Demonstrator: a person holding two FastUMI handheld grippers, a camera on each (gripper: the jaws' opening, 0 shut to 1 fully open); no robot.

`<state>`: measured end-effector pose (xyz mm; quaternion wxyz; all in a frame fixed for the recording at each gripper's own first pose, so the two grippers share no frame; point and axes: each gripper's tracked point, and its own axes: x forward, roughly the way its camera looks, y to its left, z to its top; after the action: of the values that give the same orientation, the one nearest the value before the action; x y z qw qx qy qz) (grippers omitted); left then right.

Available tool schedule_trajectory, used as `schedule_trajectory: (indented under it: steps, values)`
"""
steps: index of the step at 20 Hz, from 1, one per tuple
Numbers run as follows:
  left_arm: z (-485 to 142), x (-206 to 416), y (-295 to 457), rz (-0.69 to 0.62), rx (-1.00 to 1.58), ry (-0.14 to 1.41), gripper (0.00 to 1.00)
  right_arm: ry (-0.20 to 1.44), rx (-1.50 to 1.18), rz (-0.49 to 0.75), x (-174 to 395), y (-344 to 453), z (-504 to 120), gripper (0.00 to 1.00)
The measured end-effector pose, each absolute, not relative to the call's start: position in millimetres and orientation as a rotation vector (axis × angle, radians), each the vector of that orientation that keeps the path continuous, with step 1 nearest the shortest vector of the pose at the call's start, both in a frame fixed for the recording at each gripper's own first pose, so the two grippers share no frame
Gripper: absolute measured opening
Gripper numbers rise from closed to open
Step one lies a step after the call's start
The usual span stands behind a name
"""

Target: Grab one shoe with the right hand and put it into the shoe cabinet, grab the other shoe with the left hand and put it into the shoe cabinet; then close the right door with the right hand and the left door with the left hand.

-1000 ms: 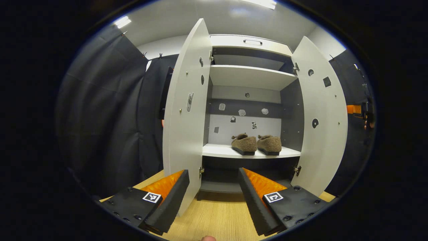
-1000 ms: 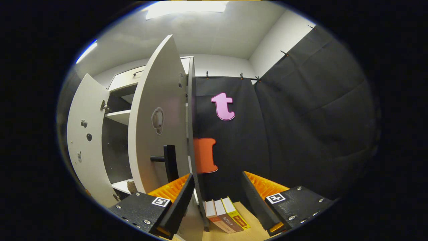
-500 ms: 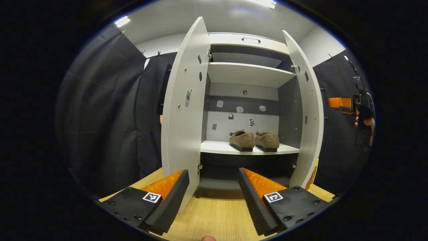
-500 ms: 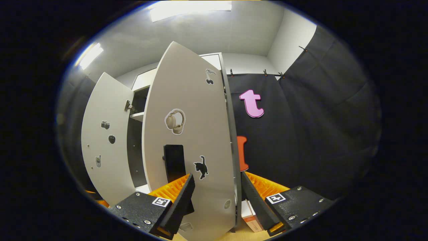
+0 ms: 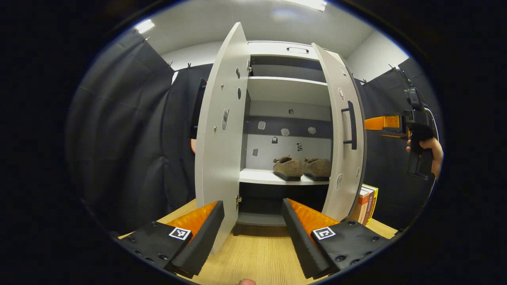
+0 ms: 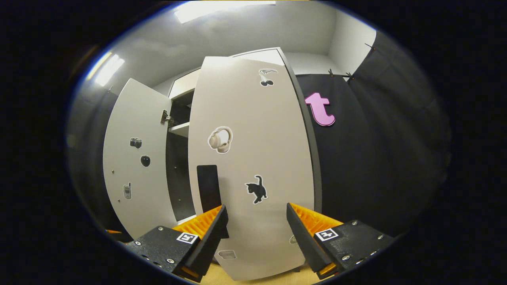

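Left gripper view. The white, tall, two-door shoe cabinet (image 5: 291, 51) stands on the pale wood-grain surface (image 5: 257, 257) and serves as the landmark. The pair of brown fuzzy slipper-type shoes (image 5: 302, 168) rests side by side on the cabinet's lower white shelf (image 5: 261, 177), toward its right half; both shoes are therefore in place. The cabinet's left door (image 5: 220, 130) stands wide open, edge-on to this camera. The right door (image 5: 342, 134) is partly swung in, its black bar handle (image 5: 351, 125) facing outward. A few upright books (image 5: 366, 206) stand just beside the cabinet's right foot. The left gripper (image 5: 253, 221) hangs in front of the cabinet base, jaws spread wide and holding nothing. To the right of the cabinet, a hand (image 5: 429, 152) carries the right gripper (image 5: 382, 123), whose tip is near the right door's outer face; contact cannot be confirmed here.

Right gripper view. The right door's outer face (image 6: 253, 158), carrying small stickers, is directly ahead of the right gripper (image 6: 256, 225). Its jaws stand wide apart and grasp nothing; the door handle (image 6: 208, 188) lies just above the left-hand jaw. The left door (image 6: 134, 158) is seen beyond, open.

Assessment. The step in hand appears to be closing the right door. The doors are judged stiff, light board panels on hinges, needing a push rather than a grip. Pressing on the flat face near the handle edge, away from the hinges, should give best leverage. The smooth face may let a jaw slide.
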<state>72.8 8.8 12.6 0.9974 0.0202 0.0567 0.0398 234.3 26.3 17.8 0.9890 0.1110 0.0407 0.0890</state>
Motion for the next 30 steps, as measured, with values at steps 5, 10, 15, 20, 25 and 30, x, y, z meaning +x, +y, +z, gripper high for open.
schedule_trajectory:
  steps: [5, 10, 15, 20, 25, 30]
  values:
    - [10.0, 71.9, 11.2, 0.084, 0.045, 0.125, 0.96, 0.104, 0.205, 0.207, 251.6, 41.6, 5.7, 0.92]
    - [10.9, 74.1, 12.6, 0.084, 0.058, 0.12, 0.92, 0.114, 0.174, 0.196, 263.7, 53.0, 2.0, 0.92]
    - [15.9, 75.3, 15.1, 0.082, 0.058, 0.113, 0.96, 0.108, 0.068, 0.151, 273.8, 64.1, 1.6, 0.92]
    - [20.7, 73.1, 19.9, 0.083, 0.064, 0.107, 0.96, 0.135, 0.01, 0.091, 279.8, 71.7, -0.4, 0.91]
    - [18.4, 69.9, 25.1, 0.086, 0.044, 0.123, 0.92, 0.131, 0.035, 0.086, 281.7, 72.7, -3.0, 0.91]
    - [28.2, 61.9, 35.5, 0.101, 0.019, 0.112, 0.96, 0.146, 0.072, 0.075, 277.1, 67.2, -3.3, 0.92]
